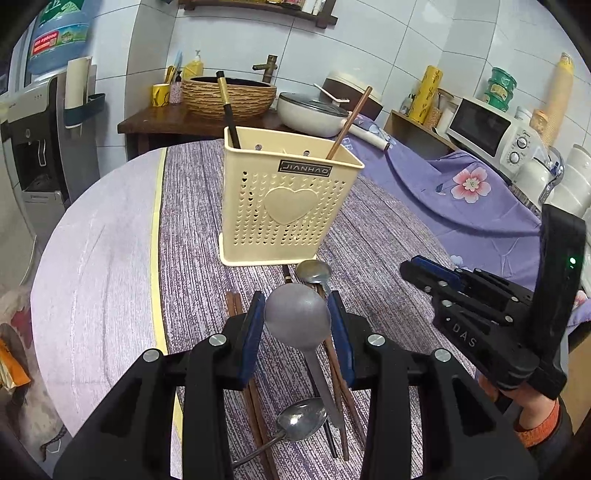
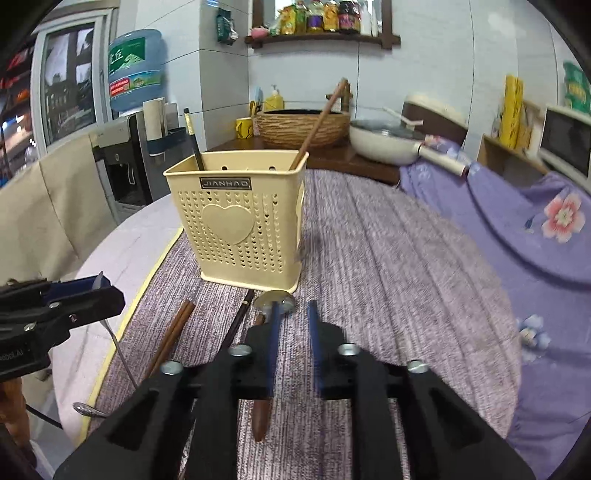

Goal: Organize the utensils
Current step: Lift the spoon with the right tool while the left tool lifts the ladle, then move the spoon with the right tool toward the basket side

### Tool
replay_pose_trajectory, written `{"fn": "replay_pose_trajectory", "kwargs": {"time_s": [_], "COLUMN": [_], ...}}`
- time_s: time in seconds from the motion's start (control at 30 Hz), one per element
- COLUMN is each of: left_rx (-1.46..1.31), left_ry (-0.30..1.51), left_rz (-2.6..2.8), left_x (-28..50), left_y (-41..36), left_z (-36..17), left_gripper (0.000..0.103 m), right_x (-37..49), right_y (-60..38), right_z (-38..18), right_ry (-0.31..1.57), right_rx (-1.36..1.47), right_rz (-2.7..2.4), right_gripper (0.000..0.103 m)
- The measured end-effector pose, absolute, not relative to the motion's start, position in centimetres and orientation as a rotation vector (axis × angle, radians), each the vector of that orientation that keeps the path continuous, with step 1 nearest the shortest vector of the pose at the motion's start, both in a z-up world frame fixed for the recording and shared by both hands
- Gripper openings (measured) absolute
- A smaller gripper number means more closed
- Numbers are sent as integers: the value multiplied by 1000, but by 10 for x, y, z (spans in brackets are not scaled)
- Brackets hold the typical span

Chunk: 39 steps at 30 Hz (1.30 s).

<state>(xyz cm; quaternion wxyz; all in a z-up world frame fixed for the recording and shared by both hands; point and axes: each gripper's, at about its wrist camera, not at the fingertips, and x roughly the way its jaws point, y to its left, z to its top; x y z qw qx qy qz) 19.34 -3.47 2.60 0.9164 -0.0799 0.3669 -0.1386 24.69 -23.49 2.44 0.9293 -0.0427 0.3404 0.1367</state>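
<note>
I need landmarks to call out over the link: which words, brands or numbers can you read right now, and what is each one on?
"JIANHAO": black label on the cream utensil holder.
"DAS": moulded into the right gripper body, seen from the left wrist view.
Water jug labels: Chinese characters, too blurred to read.
Shelf bottles, yellow packages and microwave dials: print too small to read.

Both views near, facing holder [image 1: 286,195].
</note>
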Motion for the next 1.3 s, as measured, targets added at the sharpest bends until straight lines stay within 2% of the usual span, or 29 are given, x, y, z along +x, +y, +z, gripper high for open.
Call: {"fn": "replay_pose_trajectory", "kwargs": {"time_s": [0.03, 0.33, 0.73, 1.3], "left_rx": [-165, -171, -186, -197], "left_ry": [753, 748, 769, 775], "left_rz": [-282, -288, -292, -297], "left_x": [193, 194, 199, 200], "left_y": [-34, -32, -28, -29], "left_z": [26, 26, 18, 15], "left_gripper": [36, 36, 36, 36], "right_x": [252, 303, 344, 340], "right_y": [-235, -219, -186, -186], "right_z": [19, -29, -57, -46], "right_ry": [730, 882, 1030, 972], "right_rx": [-78, -45, -112, -88], "right_rz": [297, 317, 265, 254], "right_gripper": [49, 49, 49, 46]}}
